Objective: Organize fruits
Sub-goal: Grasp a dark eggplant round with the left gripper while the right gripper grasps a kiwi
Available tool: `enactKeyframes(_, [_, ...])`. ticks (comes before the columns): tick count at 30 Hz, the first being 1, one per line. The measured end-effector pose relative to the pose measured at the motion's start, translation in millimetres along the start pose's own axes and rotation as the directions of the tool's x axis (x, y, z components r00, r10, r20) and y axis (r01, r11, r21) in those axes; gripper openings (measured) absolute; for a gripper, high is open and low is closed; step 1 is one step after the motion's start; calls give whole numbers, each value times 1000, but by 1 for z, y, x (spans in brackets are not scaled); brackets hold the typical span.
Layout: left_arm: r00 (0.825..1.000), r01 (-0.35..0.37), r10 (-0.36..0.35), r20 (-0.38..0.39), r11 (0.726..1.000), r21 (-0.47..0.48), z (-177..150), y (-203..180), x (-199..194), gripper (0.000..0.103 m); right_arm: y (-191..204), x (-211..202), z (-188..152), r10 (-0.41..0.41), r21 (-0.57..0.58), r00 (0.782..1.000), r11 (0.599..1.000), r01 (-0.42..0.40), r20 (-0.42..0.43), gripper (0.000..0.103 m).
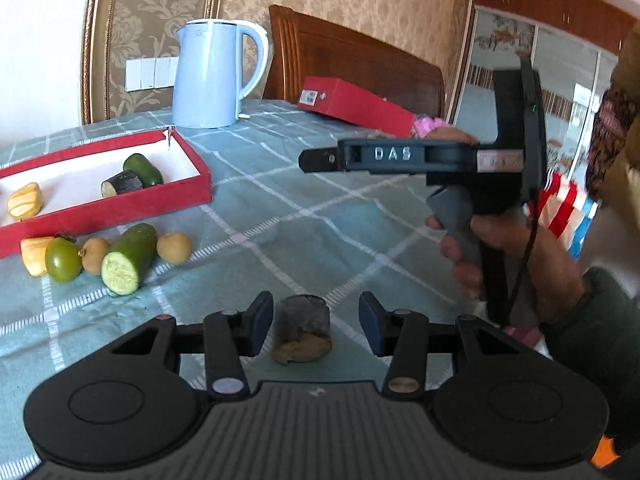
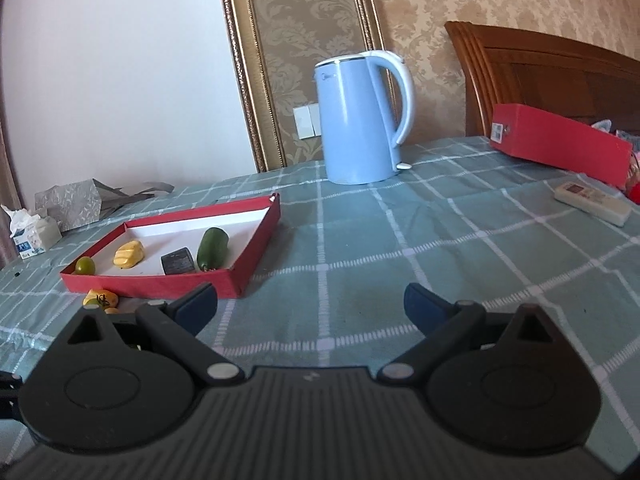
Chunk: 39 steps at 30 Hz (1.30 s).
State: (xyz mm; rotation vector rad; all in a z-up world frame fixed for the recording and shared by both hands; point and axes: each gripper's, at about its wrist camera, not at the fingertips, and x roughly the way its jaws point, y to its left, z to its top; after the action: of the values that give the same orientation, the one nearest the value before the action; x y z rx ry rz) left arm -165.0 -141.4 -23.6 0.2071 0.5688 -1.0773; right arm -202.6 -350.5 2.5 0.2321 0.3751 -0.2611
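Note:
A red tray [image 1: 120,210] with a white floor sits at the left; it also shows in the right wrist view [image 2: 256,236]. It holds a cucumber piece [image 1: 145,169], a dark stub [image 1: 122,183] and a yellow piece [image 1: 24,200]. In front of it lie a cut cucumber [image 1: 128,258], a green grape [image 1: 62,260], two tan round fruits [image 1: 174,247] and a yellow piece [image 1: 34,254]. My left gripper [image 1: 316,326] is open, its pads on either side of a dark stub [image 1: 303,330] on the cloth, apart from it. My right gripper [image 2: 311,304] is open and empty above the cloth; it shows side-on in the left wrist view [image 1: 310,159].
A blue kettle [image 1: 214,74] stands behind the tray. A red box [image 1: 356,104] lies at the back right, before a wooden headboard [image 1: 352,56]. A white remote [image 2: 592,199] lies at the right. Tissue packs [image 2: 34,236] sit at the far left on the checked cloth [image 1: 320,220].

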Motion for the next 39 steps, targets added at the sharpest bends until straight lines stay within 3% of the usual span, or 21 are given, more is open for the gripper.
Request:
enactKeyframes(8, [998, -49, 48, -43, 998, -28, -9, -1, 20, 46, -5, -1, -4, 5, 8, 1000, 1000, -5, 2, 99])
enactKeyframes(16, [997, -70, 70, -16, 997, -41, -11, 4, 20, 35, 9, 11, -6, 18, -55, 1000, 998, -19, -12, 99])
enactKeyframes(22, [998, -67, 67, -6, 996, -51, -12, 9, 20, 34, 28, 20, -9, 23, -141, 999, 990, -26, -27, 93])
enactKeyframes(25, [997, -75, 75, -4, 995, -61, -12, 13, 18, 34, 34, 24, -9, 52, -163, 997, 985, -61, -53, 80])
enactKeyframes(33, [985, -162, 167, 38, 980, -113, -13, 42, -13, 34, 58, 35, -6, 139, -231, 983, 959, -165, -122, 79])
enactKeyframes(39, [962, -249, 265, 69, 952, -180, -10, 77, -37, 34, 92, 53, -11, 183, -336, 960, 909, -248, -214, 69])
